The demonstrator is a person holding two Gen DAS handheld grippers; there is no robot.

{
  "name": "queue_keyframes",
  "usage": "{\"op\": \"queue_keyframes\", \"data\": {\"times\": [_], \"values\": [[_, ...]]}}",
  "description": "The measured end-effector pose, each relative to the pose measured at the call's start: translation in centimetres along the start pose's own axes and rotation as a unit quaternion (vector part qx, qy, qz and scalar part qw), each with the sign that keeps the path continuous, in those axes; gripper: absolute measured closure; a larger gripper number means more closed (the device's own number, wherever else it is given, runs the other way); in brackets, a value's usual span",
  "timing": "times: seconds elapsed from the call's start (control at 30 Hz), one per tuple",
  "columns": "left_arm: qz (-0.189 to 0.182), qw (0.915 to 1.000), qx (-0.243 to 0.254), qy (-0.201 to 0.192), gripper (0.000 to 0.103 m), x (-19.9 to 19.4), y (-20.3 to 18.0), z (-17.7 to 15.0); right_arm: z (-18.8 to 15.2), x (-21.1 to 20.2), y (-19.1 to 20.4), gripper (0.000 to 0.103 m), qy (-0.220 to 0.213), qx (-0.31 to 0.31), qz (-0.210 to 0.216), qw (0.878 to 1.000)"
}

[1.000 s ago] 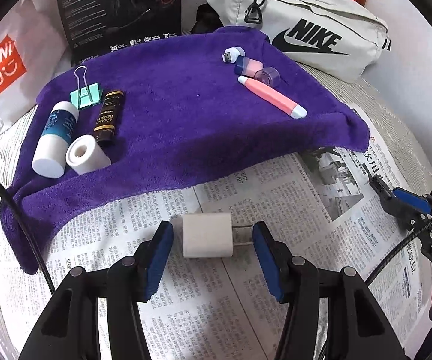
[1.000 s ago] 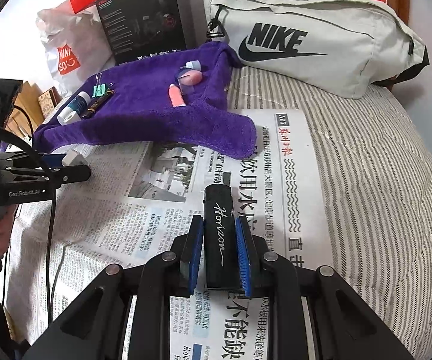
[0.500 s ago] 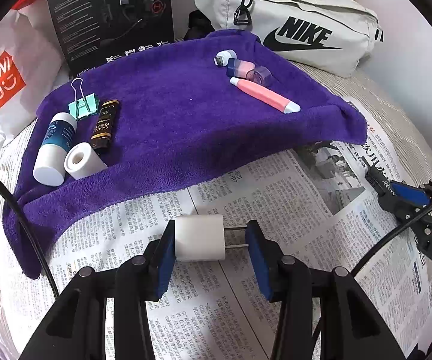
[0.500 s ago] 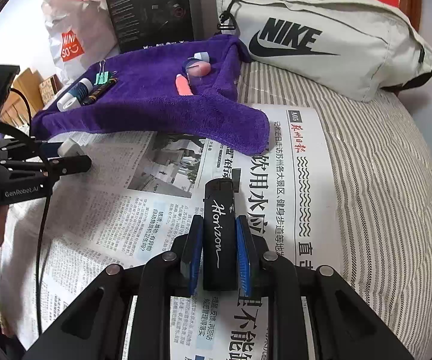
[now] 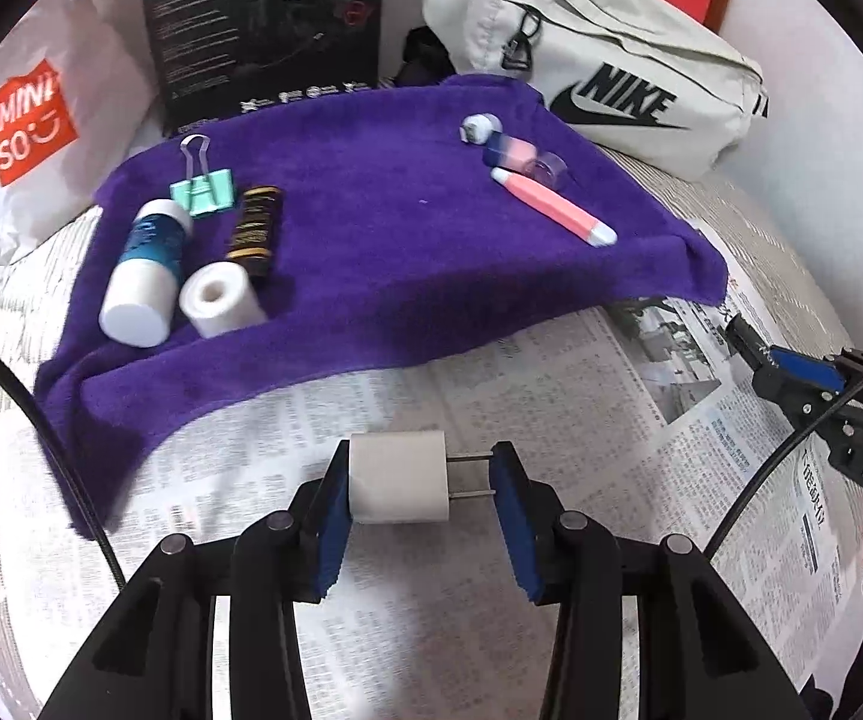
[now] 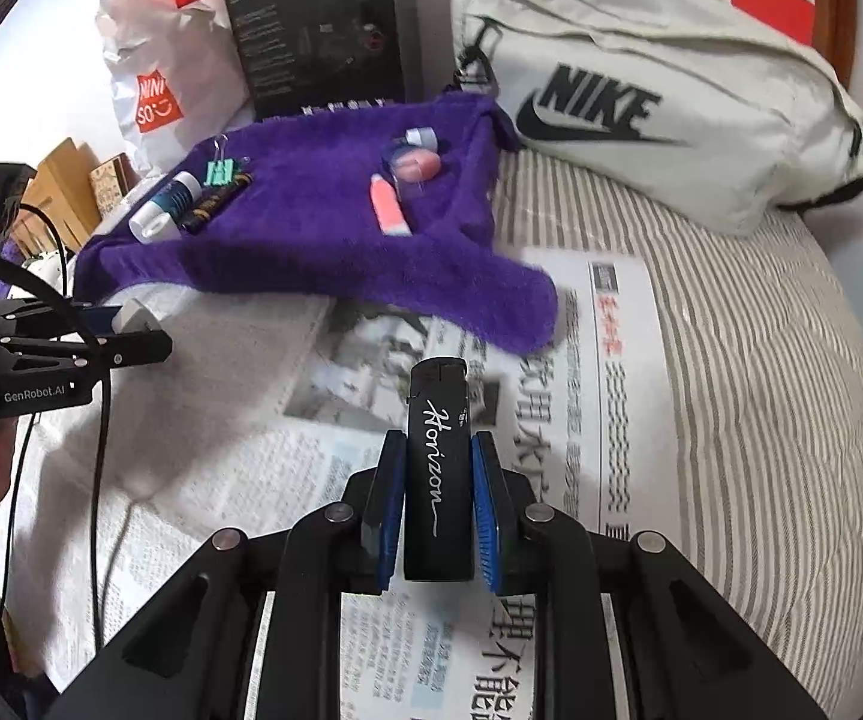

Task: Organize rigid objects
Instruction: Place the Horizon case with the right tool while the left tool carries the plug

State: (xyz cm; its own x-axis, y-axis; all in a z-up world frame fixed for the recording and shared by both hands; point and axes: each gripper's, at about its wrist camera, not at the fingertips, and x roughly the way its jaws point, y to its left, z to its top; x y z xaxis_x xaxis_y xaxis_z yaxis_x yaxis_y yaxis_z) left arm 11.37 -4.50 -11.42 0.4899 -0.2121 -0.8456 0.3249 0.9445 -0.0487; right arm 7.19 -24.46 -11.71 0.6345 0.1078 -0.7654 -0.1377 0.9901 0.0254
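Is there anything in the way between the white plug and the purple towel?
Nothing visible. The left gripper is shut on the plug, and only bare newspaper lies between it and the towel. The towel's middle is free; bottles sit at its left, pink things at its right.

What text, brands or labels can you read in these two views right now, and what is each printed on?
"NIKE": pale grey bag.
"MINISO": white shopping bag, letters partly creased.
"Horizon": black lighter held in the right gripper.
"GenRobot.AI": body of the left gripper, whose pads hold the white charger plug.
"DAS": right gripper's body, cut off.
Black box: print too small.
Newspaper: print blurred.
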Motion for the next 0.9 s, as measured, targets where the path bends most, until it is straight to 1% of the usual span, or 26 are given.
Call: {"op": "queue_keyframes", "data": {"times": [0.2,0.37,0.57,0.7,0.9], "values": [[0.009,0.9998,-0.010,-0.012,0.061,-1.4,1.6,0.5,1.9,-0.7,1.2,0.082,-0.013,-0.016,0.013,1.000],[0.002,0.9996,-0.016,-0.025,0.061,-2.7,2.6,1.1,3.7,-0.8,2.0,0.082,-0.019,-0.028,0.018,0.999],[0.006,0.9991,-0.027,-0.032,0.061,-3.4,4.2,2.1,5.8,-0.7,2.6,0.082,-0.027,-0.035,0.030,0.999],[0.008,0.9987,-0.034,-0.036,0.061,-3.9,5.3,2.6,7.4,-0.1,3.3,0.082,-0.030,-0.048,0.041,0.998],[0.015,0.9982,-0.043,-0.039,0.061,-4.1,7.1,3.4,10.2,1.8,4.3,0.082,-0.027,-0.063,0.039,0.997]]}}
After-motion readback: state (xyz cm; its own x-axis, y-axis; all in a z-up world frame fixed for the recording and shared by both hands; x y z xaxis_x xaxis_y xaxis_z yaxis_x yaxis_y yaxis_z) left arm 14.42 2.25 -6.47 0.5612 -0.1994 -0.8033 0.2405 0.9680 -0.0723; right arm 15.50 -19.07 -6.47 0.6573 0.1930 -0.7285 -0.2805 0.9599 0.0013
